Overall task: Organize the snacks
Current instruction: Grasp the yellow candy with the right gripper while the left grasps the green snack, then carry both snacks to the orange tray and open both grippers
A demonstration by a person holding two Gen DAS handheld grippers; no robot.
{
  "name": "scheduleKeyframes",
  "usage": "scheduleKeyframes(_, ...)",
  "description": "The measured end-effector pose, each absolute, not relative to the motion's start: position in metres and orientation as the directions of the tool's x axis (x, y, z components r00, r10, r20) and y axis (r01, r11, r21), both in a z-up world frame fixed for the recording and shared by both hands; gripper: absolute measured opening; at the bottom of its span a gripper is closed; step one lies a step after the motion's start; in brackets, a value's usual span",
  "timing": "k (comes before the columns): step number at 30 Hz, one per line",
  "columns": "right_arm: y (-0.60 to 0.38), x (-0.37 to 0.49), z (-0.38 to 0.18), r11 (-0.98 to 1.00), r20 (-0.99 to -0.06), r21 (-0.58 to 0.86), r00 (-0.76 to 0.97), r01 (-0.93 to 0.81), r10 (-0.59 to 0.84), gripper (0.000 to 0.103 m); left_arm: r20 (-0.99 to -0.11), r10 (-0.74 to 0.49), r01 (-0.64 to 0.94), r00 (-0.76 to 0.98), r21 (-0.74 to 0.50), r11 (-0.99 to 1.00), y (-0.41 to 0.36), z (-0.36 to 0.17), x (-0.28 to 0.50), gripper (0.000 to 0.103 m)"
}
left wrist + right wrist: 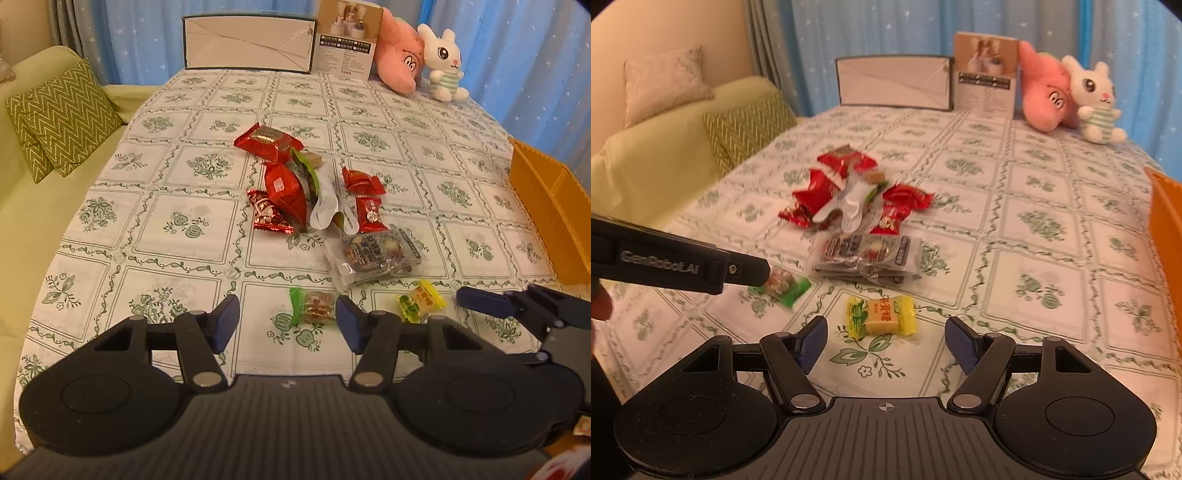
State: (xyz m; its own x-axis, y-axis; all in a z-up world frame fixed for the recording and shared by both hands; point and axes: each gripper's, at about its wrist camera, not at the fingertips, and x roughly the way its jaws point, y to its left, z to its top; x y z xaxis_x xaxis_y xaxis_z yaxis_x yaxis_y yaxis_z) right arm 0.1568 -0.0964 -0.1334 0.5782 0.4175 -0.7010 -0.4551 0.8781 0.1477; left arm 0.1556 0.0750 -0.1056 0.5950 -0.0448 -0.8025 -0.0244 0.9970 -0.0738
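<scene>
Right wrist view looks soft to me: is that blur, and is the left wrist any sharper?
Right wrist view: smeared across the tablecloth and the red snack pile, though the yellow candy still reads. Left wrist view: crisp, the green-wrapped candy and the clear packet are sharp. Both views bend at the edges with dark corners; warm, even light.

Between your left jaws: wrapped cake (317, 307). Just ahead of your right jaws: small candy packet (881, 316). Beyond both, on the surface (424, 122): snack pile (295, 181), flat packet (380, 254) nearest.
</scene>
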Motion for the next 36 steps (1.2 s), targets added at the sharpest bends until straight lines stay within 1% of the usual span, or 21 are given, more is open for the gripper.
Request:
scheduleKeyframes(4,-0.089,0.159,-0.138,0.875,-0.691,0.091,0.602,-0.476,0.399,0.061,-0.808,-0.048,-0.012,0.587,-0.068,0.998,0.074,-0.113,0.156,0.054)
scheduleKeyframes(7,-0.088,0.160,-0.138,0.871,-0.685,0.079,0.609,-0.485,0.401,0.053,-0.810,-0.051,-0.006,0.584,-0.067,0.998,0.074,-0.116,0.156,0.054)
scheduleKeyframes(9,-0.086,0.160,-0.137,0.864,-0.681,0.076,0.607,-0.498,0.410,0.044,-0.811,-0.050,0.000,0.583,-0.061,0.998,0.072,-0.118,0.156,0.054)
scheduleKeyframes(11,-0.085,0.159,-0.136,0.862,-0.680,0.063,0.610,-0.504,0.406,0.040,-0.810,-0.058,0.011,0.584,-0.063,0.998,0.070,-0.118,0.156,0.054)
scheduleKeyframes(12,-0.085,0.158,-0.136,0.863,-0.679,0.058,0.614,-0.501,0.402,0.032,-0.809,-0.064,0.017,0.584,-0.066,0.998,0.068,-0.119,0.156,0.054)
scheduleKeyframes(13,-0.087,0.157,-0.134,0.866,-0.673,0.056,0.622,-0.497,0.400,0.030,-0.808,-0.071,0.024,0.585,-0.070,0.997,0.067,-0.119,0.156,0.054)
scheduleKeyframes(14,-0.089,0.157,-0.132,0.863,-0.668,0.061,0.622,-0.501,0.408,0.024,-0.805,-0.077,0.032,0.589,-0.073,0.997,0.066,-0.119,0.156,0.054)
scheduleKeyframes(20,-0.104,0.151,-0.130,0.882,-0.673,0.066,0.632,-0.467,0.384,0.023,-0.782,-0.118,0.079,0.612,-0.088,0.993,0.058,-0.121,0.156,0.053)
scheduleKeyframes(24,-0.113,0.148,-0.130,0.898,-0.671,0.062,0.648,-0.435,0.360,0.023,-0.787,-0.111,0.092,0.607,-0.070,0.993,0.054,-0.127,0.160,0.044)
scheduleKeyframes(29,-0.120,0.148,-0.132,0.908,-0.671,0.056,0.657,-0.415,0.342,0.024,-0.778,-0.085,0.102,0.622,-0.026,0.994,0.049,-0.130,0.160,0.039)
scheduleKeyframes(31,-0.121,0.148,-0.132,0.909,-0.670,0.058,0.659,-0.413,0.342,0.024,-0.774,-0.074,0.109,0.629,-0.007,0.994,0.047,-0.131,0.160,0.034)
scheduleKeyframes(33,-0.120,0.148,-0.132,0.909,-0.669,0.056,0.660,-0.413,0.341,0.024,-0.771,-0.071,0.115,0.633,0.004,0.993,0.045,-0.132,0.160,0.031)
scheduleKeyframes(34,-0.120,0.148,-0.133,0.909,-0.669,0.055,0.661,-0.414,0.341,0.024,-0.771,-0.069,0.117,0.633,0.007,0.993,0.045,-0.131,0.160,0.026)
scheduleKeyframes(36,-0.120,0.147,-0.132,0.907,-0.667,0.055,0.661,-0.417,0.344,0.023,-0.772,-0.068,0.119,0.631,0.011,0.993,0.043,-0.130,0.159,0.024)
